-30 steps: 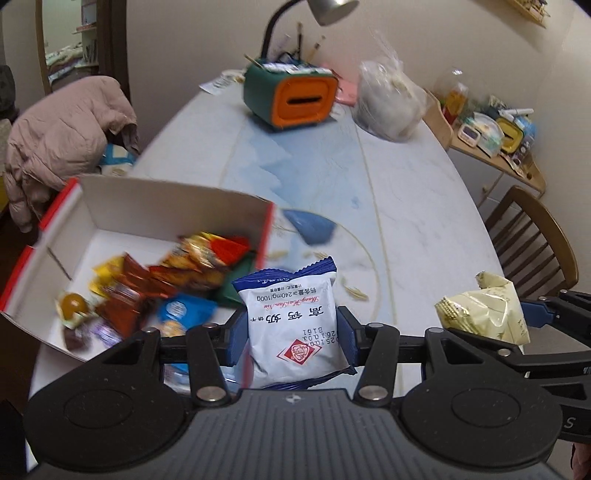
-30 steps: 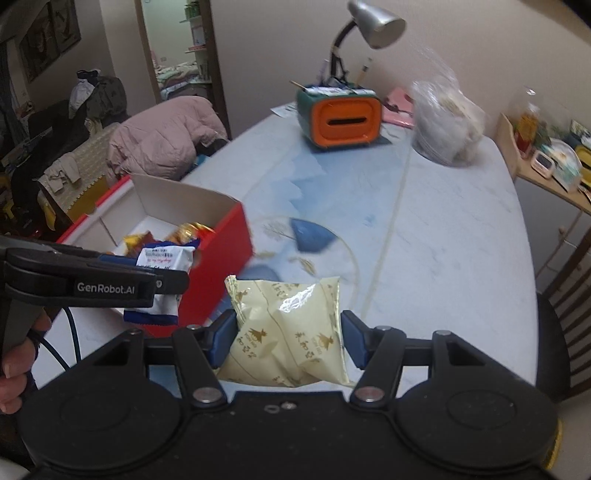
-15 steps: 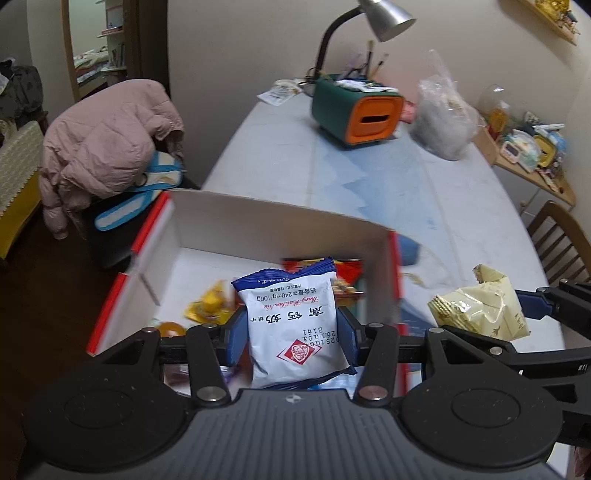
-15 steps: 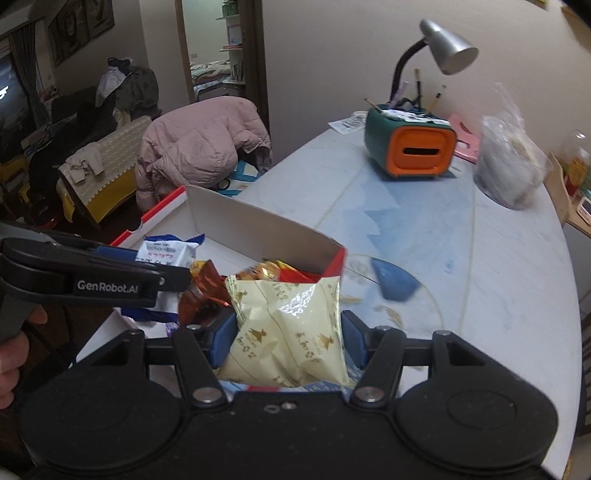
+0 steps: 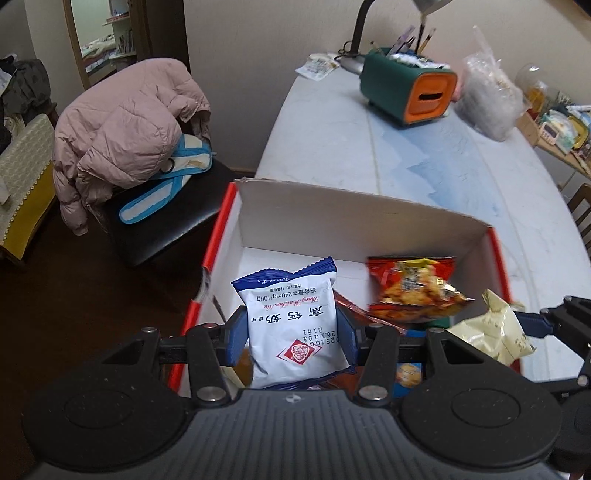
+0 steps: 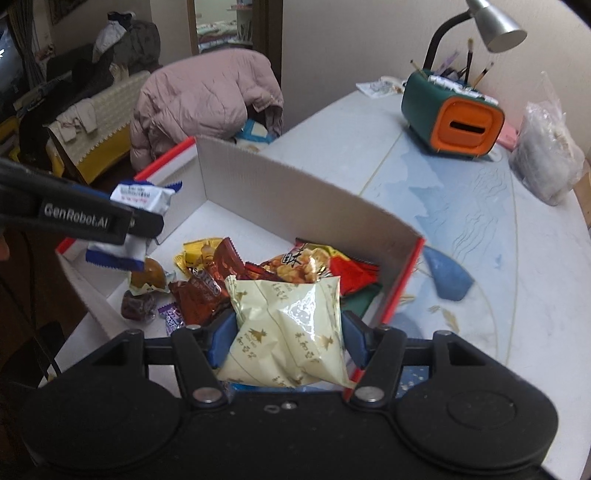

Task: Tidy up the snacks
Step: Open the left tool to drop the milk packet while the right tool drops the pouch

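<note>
My left gripper (image 5: 291, 334) is shut on a white and blue snack packet (image 5: 291, 325) and holds it above the left part of the open red and white box (image 5: 351, 218). My right gripper (image 6: 282, 341) is shut on a pale yellow snack bag (image 6: 288, 332) above the box's near right part (image 6: 295, 192). The box holds several loose snacks, among them a red and orange bag (image 5: 413, 291) and brown wrapped sweets (image 6: 199, 291). The left gripper and its packet (image 6: 142, 195) show at the left of the right wrist view. The yellow bag (image 5: 491, 328) shows at the right of the left wrist view.
The box sits at the near left edge of a pale marble table (image 5: 332, 140). A green and orange pen holder (image 5: 410, 92), a desk lamp (image 6: 491, 26) and a clear plastic bag (image 6: 546, 155) stand at the far end. A chair with a pink jacket (image 5: 125, 133) stands left of the table.
Both grippers have moved left and forward with their packets, from beside the box to above its inside. Both stay shut.
</note>
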`<state>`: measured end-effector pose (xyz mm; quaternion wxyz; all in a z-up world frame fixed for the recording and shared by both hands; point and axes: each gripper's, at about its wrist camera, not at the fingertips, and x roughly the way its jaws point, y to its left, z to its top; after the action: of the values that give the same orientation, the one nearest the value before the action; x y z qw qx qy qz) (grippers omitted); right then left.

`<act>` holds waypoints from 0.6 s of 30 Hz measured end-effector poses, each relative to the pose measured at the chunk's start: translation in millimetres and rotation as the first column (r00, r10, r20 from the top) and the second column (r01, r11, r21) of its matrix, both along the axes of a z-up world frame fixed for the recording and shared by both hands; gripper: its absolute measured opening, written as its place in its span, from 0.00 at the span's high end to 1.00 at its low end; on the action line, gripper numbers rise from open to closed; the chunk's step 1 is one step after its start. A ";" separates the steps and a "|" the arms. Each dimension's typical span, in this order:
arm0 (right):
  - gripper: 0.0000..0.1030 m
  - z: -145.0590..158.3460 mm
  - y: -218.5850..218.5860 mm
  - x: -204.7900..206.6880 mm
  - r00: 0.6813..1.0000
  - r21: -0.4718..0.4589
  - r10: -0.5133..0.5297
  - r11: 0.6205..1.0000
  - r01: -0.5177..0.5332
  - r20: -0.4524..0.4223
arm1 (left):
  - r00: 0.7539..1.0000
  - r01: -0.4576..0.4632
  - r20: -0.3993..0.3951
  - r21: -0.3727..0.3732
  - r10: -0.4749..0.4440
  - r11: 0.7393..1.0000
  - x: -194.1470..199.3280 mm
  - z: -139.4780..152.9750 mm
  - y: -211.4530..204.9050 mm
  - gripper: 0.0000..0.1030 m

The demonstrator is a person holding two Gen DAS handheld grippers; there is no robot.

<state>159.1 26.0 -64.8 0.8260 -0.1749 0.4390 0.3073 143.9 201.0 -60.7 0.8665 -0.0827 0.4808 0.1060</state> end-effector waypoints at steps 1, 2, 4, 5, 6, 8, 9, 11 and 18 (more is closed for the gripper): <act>0.42 -4.1 3.8 1.2 1.000 -0.005 0.001 1.000 -0.001 -0.005 | 1.000 0.002 -0.014 0.001 -0.002 1.000 4.3 -3.9 3.5 0.52; 0.42 -7.6 7.3 2.1 1.000 -0.012 -0.001 1.000 0.001 -0.010 | 1.000 0.003 -0.026 0.002 -0.003 1.000 7.6 -7.5 6.4 0.52; 0.42 -14.2 13.2 2.5 1.000 -0.021 -0.004 1.000 0.004 -0.021 | 0.999 0.022 -0.050 0.003 -0.022 1.000 14.6 -15.0 8.6 0.52; 0.42 -16.7 15.5 2.2 1.000 -0.023 -0.004 1.000 0.003 -0.027 | 0.998 0.026 -0.057 0.007 -0.026 1.000 16.5 -18.2 8.7 0.52; 0.42 -19.2 17.9 2.2 1.000 -0.027 -0.003 1.000 0.002 -0.031 | 0.997 0.031 -0.065 0.014 -0.030 0.999 18.7 -21.5 8.6 0.52; 0.42 -23.9 22.9 2.8 0.999 -0.038 -0.002 0.999 0.000 -0.034 | 0.996 0.040 -0.081 0.021 -0.039 0.999 21.9 -27.4 7.6 0.52; 0.42 -25.8 24.6 3.0 0.999 -0.043 0.000 0.999 -0.002 -0.036 | 0.995 0.043 -0.088 0.020 -0.041 0.999 22.7 -30.3 7.8 0.52; 0.42 -29.6 26.0 2.4 0.999 -0.049 0.000 0.999 -0.003 -0.045 | 0.993 0.056 -0.102 0.018 -0.054 0.998 23.0 -35.2 6.6 0.52; 0.38 -37.1 28.4 -1.8 0.998 -0.060 0.001 0.998 -0.005 -0.069 | 0.989 0.081 -0.123 0.029 -0.077 0.996 21.3 -44.5 3.3 0.52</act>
<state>157.3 54.3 -101.9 0.8042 -0.1896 0.4762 0.3010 165.2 204.4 -105.3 0.8404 -0.0424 0.5337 0.0846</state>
